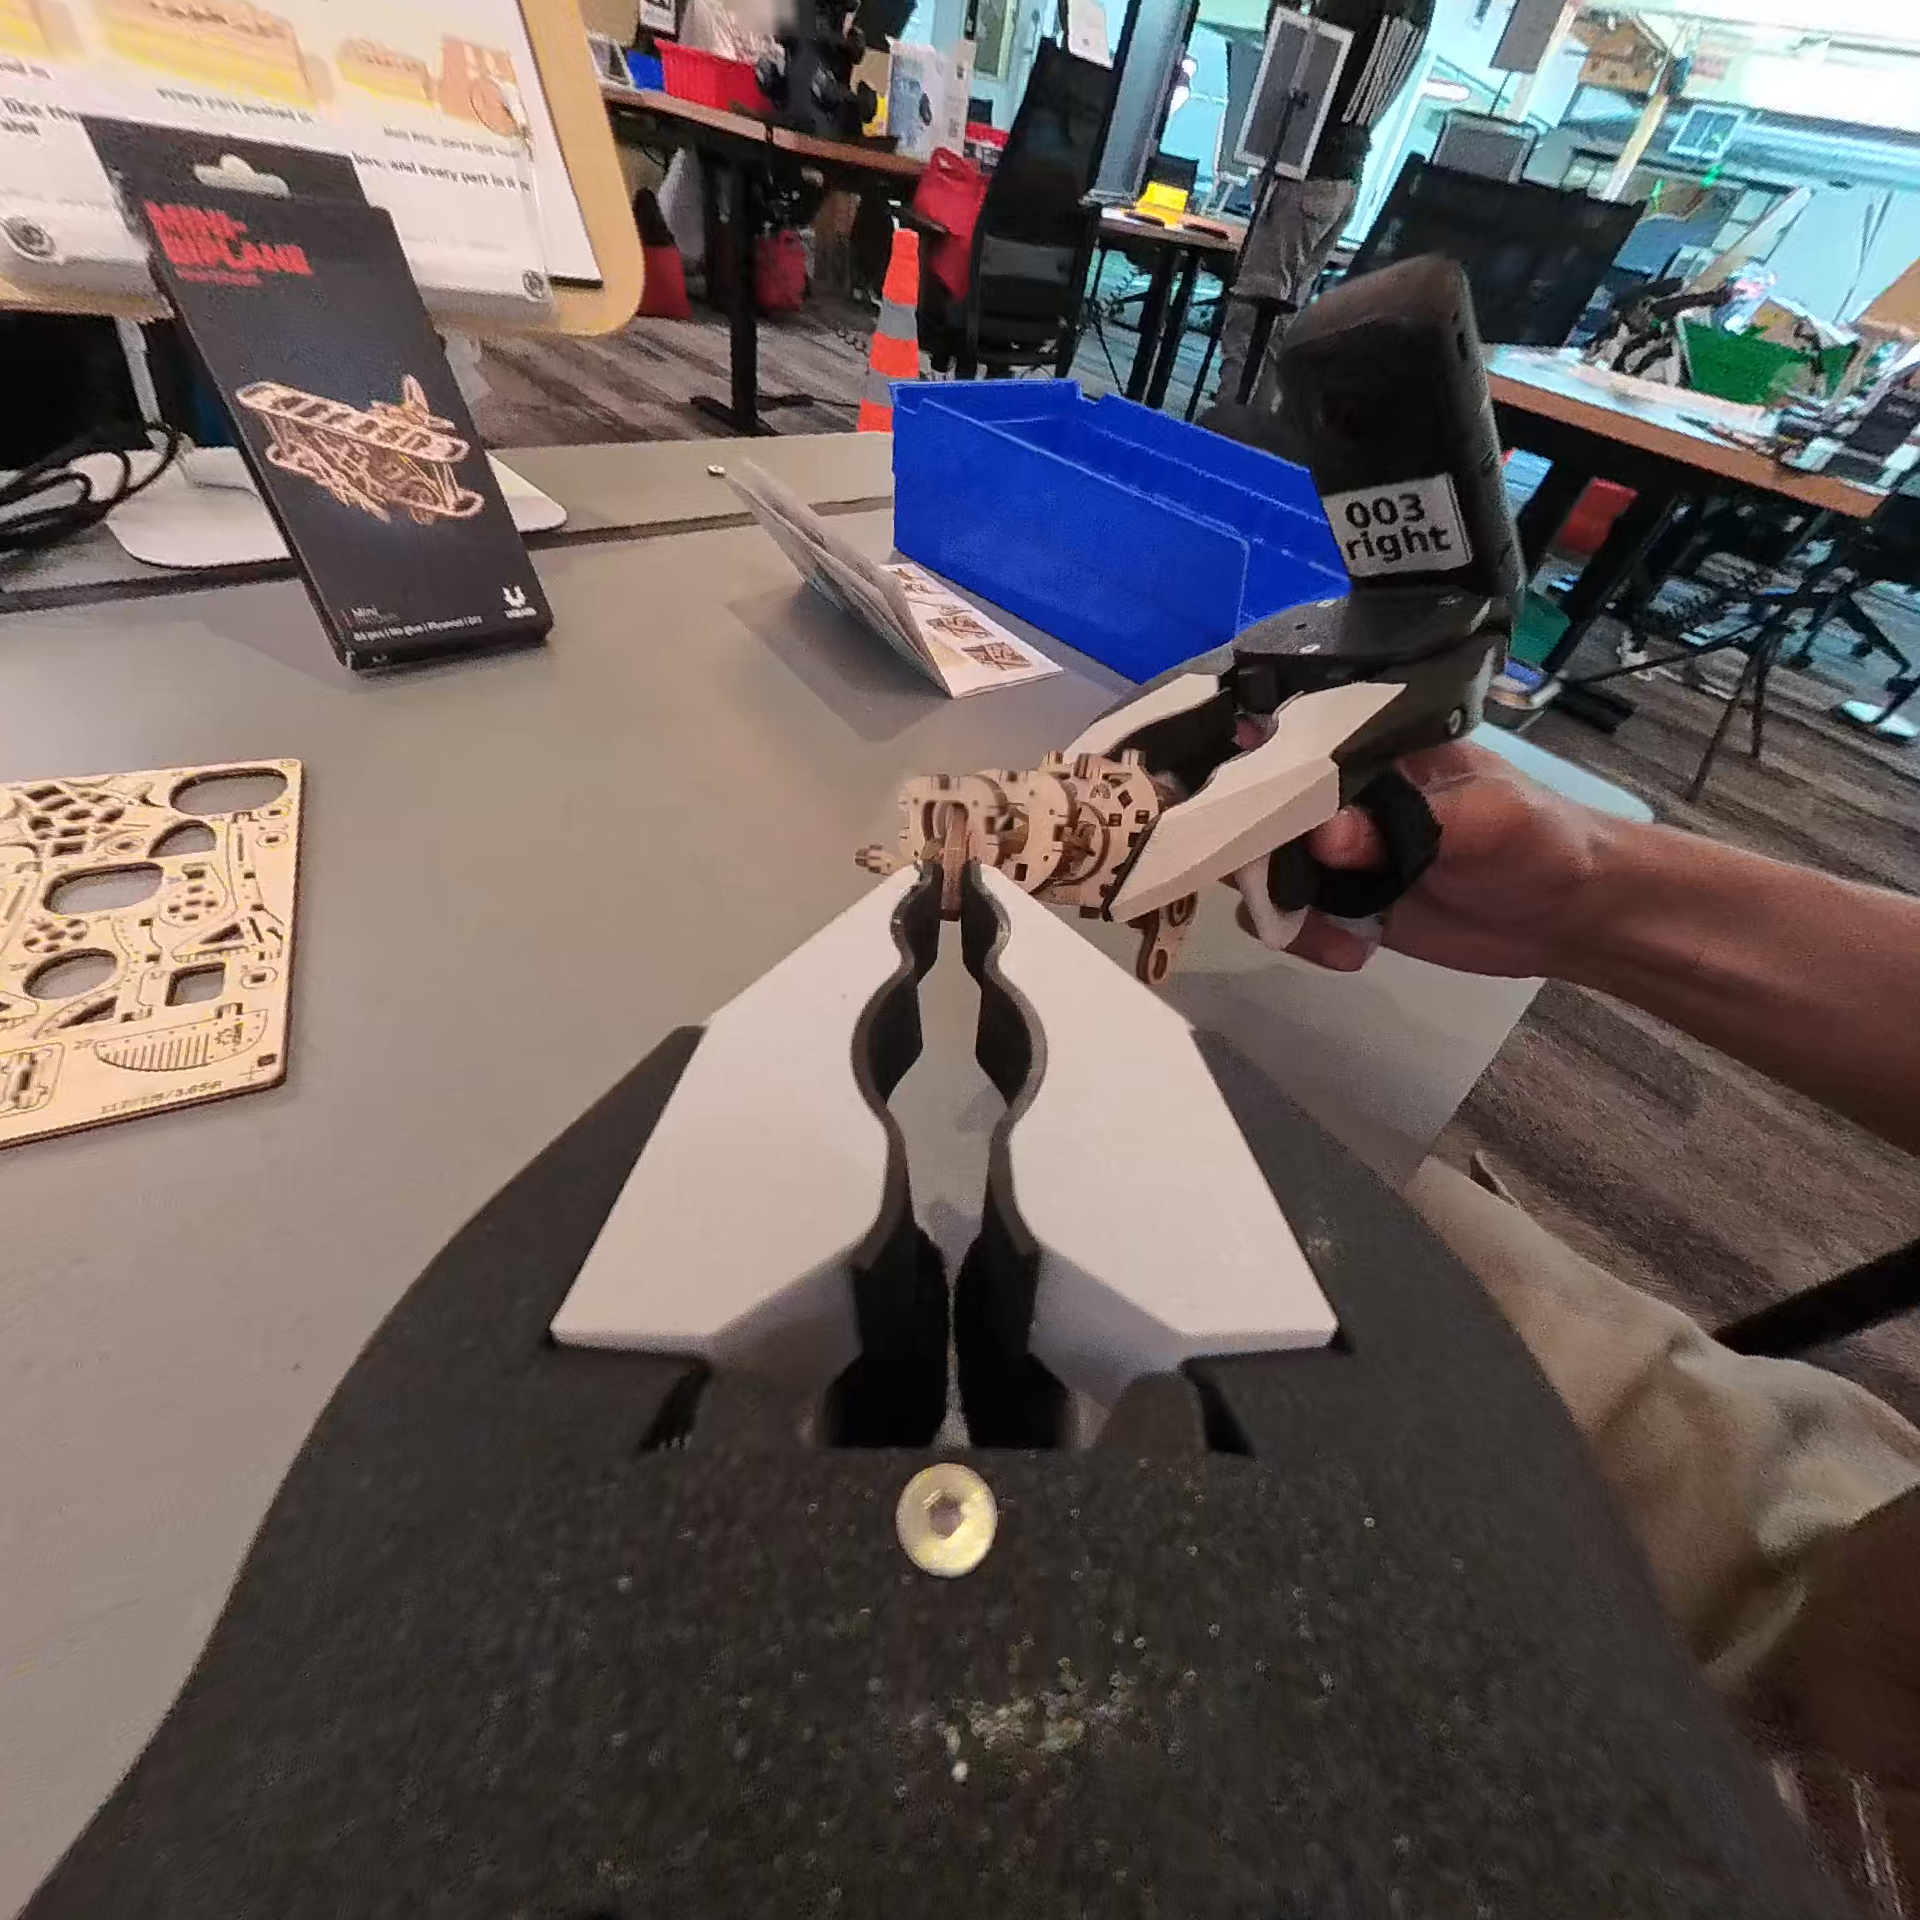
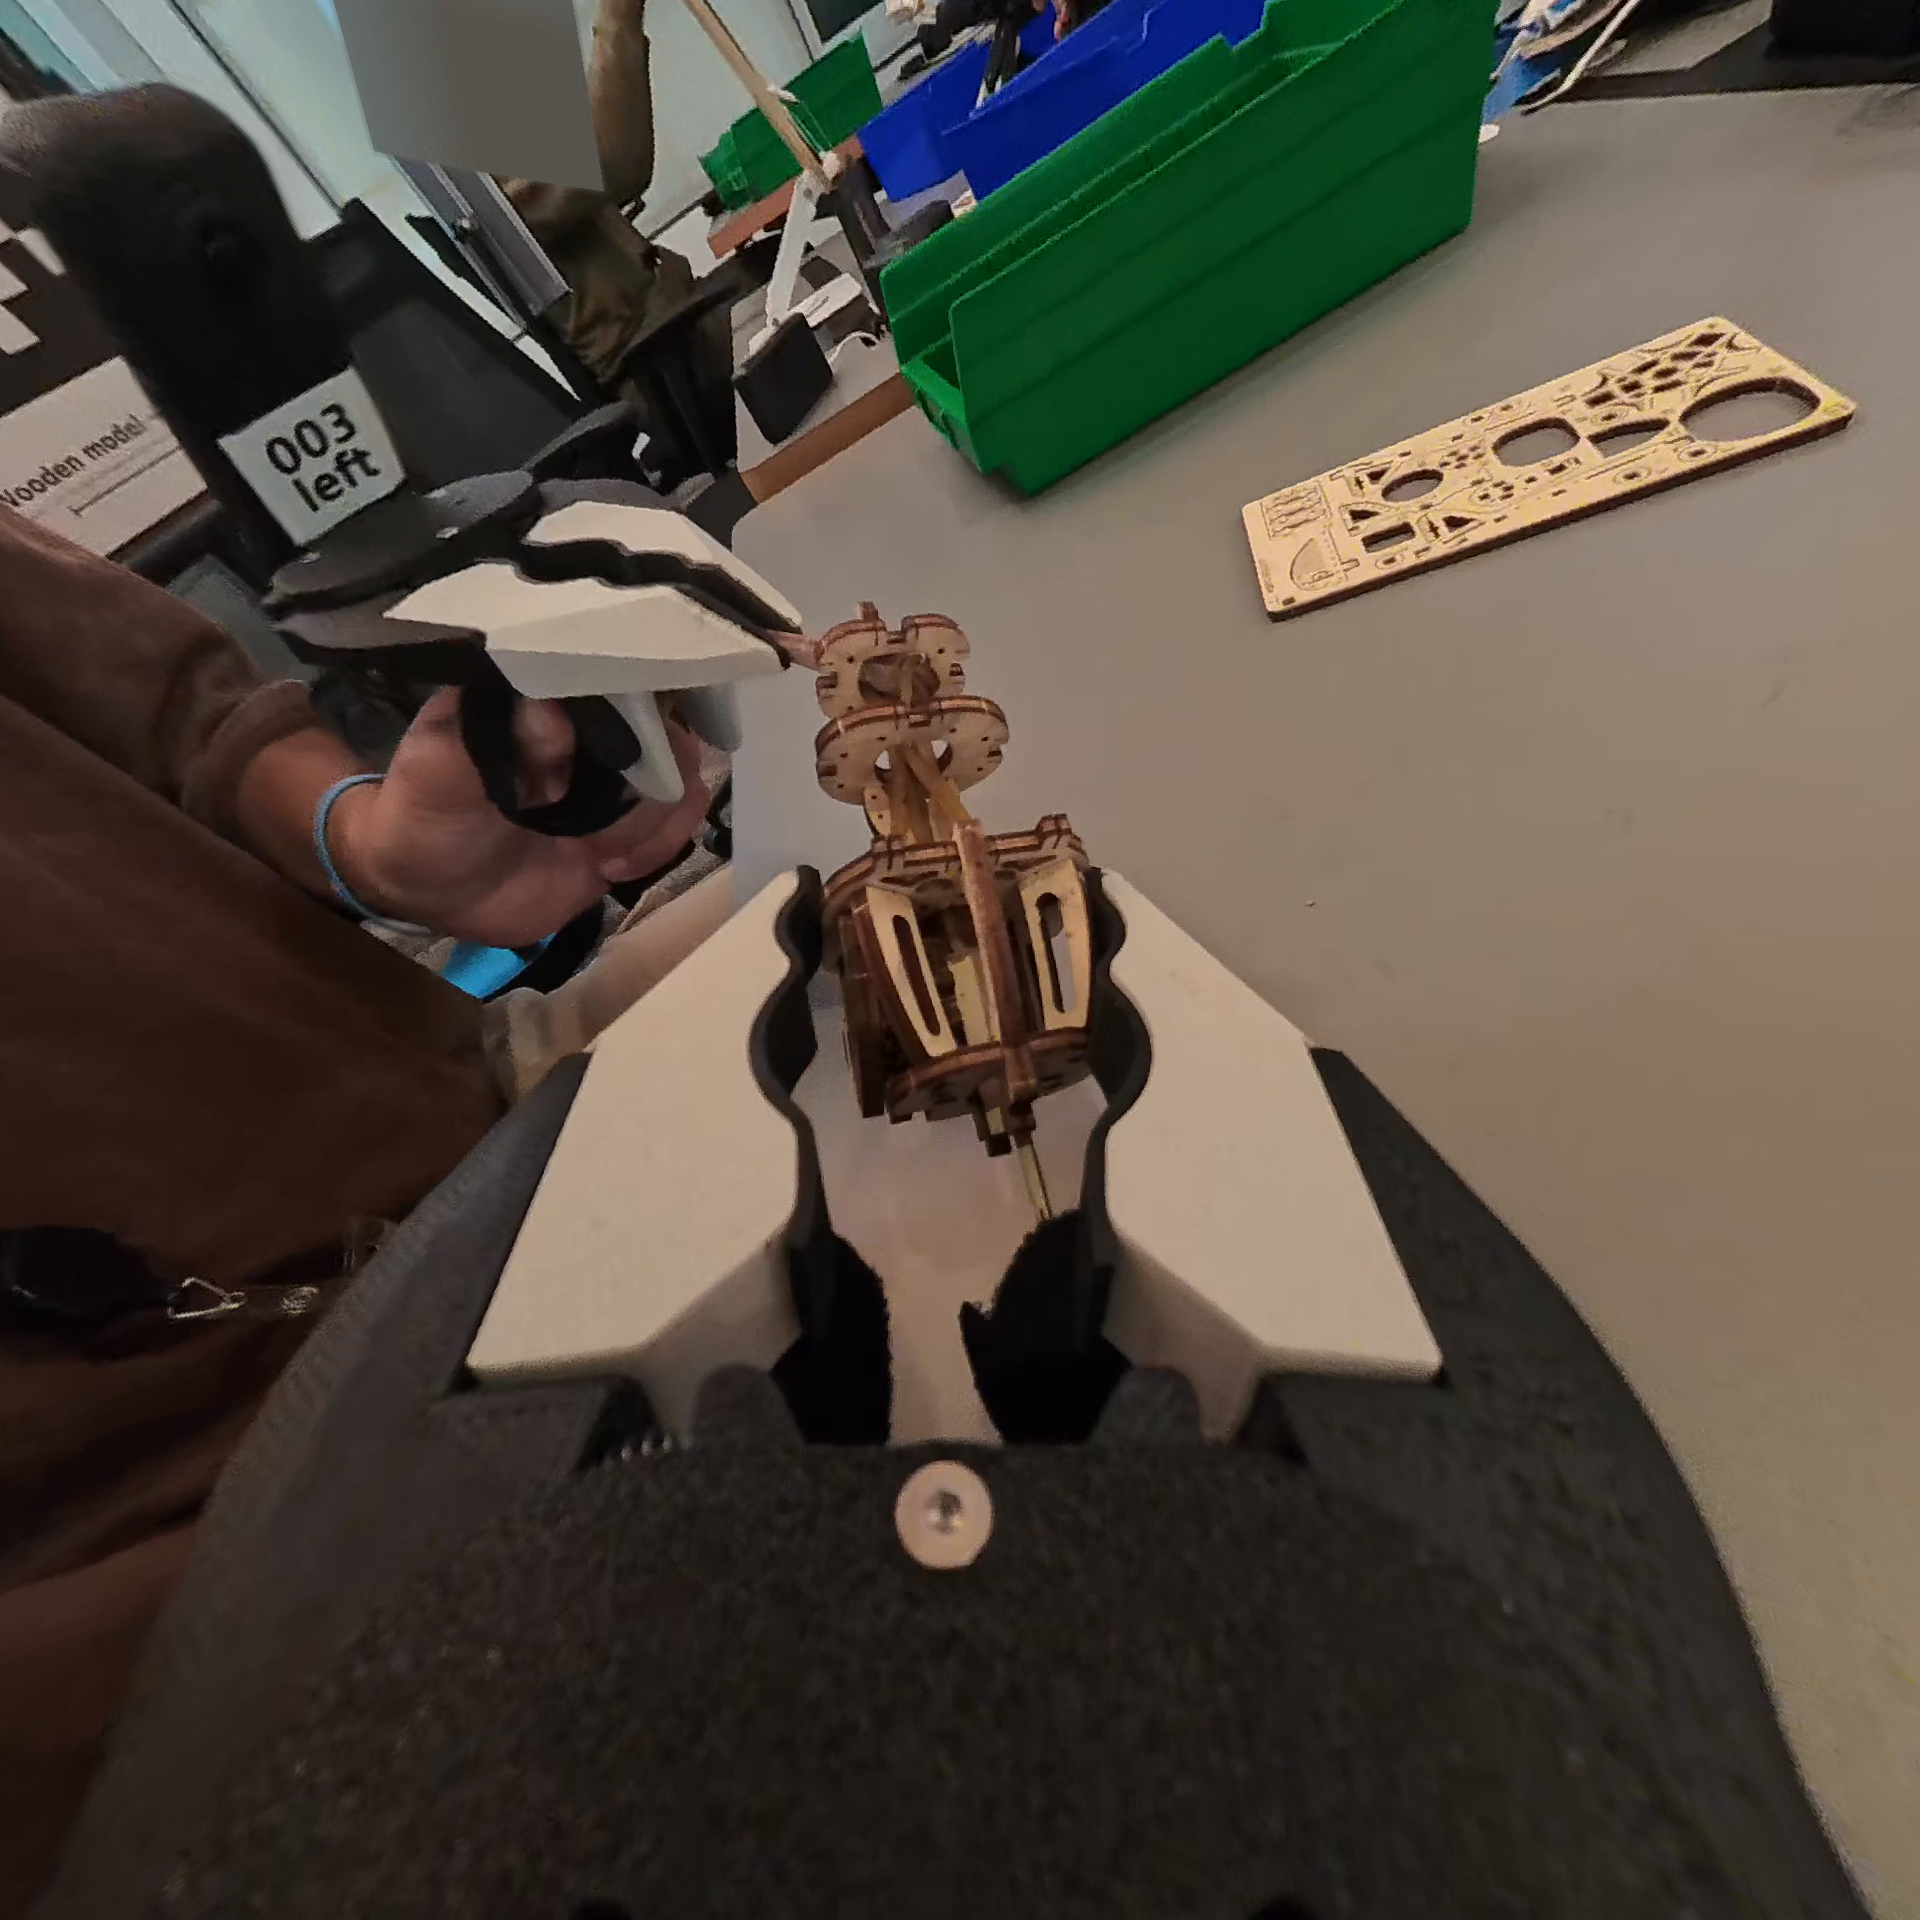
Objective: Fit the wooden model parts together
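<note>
left wrist view
left gripper point(image 1: 950, 894): white, faceted plastic fingers with wavy black inner pads, drawn almost together and pinching a small flat wooden piece point(image 1: 951, 868) at their very tips.
wooden model point(image 1: 1023, 831): pale laser-cut plywood, built of round notched discs strung on a thin frame; held above the grey table point(image 1: 520, 935), its long axis ran roughly level from left to right, with the free end at the left gripper's tips and the other end inside the right gripper point(image 1: 1132, 862).
right gripper: came in from the right in a bare hand point(image 1: 1455, 852); its white fingers were clamped around the model's thick end.
parts sheet point(image 1: 135, 945): flat tan plywood with many cut-out holes, lying on the table at the left, well apart from the model.
box point(image 1: 343, 436): tall, dark cardboard, standing tilted at the back.
booklet point(image 1: 894, 592): folded paper, just beside a blue plastic bin point(image 1: 1091, 530).

right wrist view
right gripper point(image 2: 956, 966): fingers partly closed, pads pressed on both sides of the model's barrel-shaped, slotted body.
wooden model point(image 2: 956, 935): long axis pointed away from the camera along the fingers, ending in two stacked discs.
left gripper point(image 2: 790, 649): nearly closed, its tips touching the far disc from the left; the pinched piece was barely visible.
parts sheet point(image 2: 1538, 478): lay flat on the table at the right.
green bin point(image 2: 1195, 281): smooth plastic, behind it.
</note>
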Motion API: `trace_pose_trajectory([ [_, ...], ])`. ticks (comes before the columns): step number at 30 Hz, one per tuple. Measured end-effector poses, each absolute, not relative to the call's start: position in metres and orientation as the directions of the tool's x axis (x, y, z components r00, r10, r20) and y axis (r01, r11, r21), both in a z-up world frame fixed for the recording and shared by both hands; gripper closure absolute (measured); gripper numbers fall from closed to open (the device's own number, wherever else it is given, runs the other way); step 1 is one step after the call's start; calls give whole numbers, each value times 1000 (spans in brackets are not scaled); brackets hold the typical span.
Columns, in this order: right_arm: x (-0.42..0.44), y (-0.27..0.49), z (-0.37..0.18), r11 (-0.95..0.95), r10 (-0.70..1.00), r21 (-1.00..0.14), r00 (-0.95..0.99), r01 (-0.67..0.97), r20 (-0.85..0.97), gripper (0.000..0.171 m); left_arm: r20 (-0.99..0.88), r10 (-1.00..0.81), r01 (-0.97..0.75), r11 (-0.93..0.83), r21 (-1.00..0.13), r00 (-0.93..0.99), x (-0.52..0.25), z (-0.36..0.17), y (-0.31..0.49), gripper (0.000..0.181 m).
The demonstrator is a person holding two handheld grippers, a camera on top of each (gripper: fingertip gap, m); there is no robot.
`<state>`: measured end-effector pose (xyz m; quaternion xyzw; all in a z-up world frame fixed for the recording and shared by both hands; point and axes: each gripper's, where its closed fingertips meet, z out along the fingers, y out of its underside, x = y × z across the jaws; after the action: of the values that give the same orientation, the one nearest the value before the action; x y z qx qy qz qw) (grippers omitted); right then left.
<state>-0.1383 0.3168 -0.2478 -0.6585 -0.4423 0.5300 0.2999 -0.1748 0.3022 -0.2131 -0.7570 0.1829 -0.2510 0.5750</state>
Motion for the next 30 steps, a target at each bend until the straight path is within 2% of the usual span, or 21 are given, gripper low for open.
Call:
trace_pose_trajectory([
  [6,-131,321,-252,-356,934,-868,125,345,-334,122,-14,-581,-178,-226,-958,814,-170,-227,303,181],
  [11,-124,321,-265,-229,973,-850,150,474,-178,122,-62,-631,-307,-287,-908,773,-170,-258,301,180],
  [16,-121,319,-278,-164,984,-812,148,560,-96,122,-122,-670,-459,-352,-816,732,-171,-284,301,180],
  [20,-123,317,-274,-160,985,-818,142,553,-97,122,-130,-701,-564,-433,-703,701,-173,-308,296,181],
  [22,-122,318,-276,-164,985,-810,142,563,-101,122,-149,-691,-515,-360,-777,708,-167,-290,299,181],
  [25,-118,320,-279,-161,985,-802,150,575,-90,122,-176,-709,-590,-393,-705,683,-170,-303,295,181],
  [30,-116,320,-281,-163,985,-795,145,584,-95,121,-351,-678,-666,-275,-693,646,-183,-289,300,179],
])
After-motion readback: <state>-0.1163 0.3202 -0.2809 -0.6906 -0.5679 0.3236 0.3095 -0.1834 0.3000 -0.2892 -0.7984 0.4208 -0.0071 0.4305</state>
